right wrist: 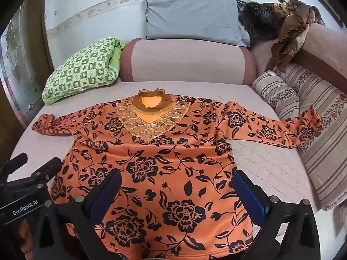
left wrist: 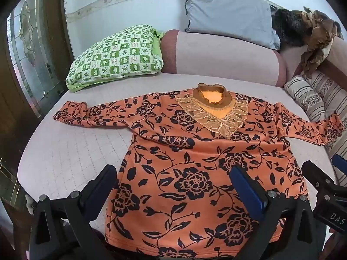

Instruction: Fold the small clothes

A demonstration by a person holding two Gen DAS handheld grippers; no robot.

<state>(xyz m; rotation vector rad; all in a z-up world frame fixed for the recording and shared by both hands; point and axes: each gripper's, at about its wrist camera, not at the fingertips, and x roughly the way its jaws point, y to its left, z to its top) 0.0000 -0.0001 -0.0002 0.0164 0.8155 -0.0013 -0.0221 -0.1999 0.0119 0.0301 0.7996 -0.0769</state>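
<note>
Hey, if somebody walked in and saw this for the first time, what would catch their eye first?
The orange top with black flowers stands out at once, spread flat on the pale bed cover with both sleeves out and its lace collar toward the pillows. Next comes the green checked pillow at the far left, beside a grey pillow against the wall. Both tongs, left and right, hang open over the hem.

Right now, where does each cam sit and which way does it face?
Left wrist: on the left hand-held gripper, angled down over the orange floral top's hem; own open fingers show, the right hand-held gripper at the right edge.
Right wrist: on the right hand-held gripper, same downward angle; own open fingers, the other gripper at left.
Shared: the top, green checked pillow, grey pillow.
</note>
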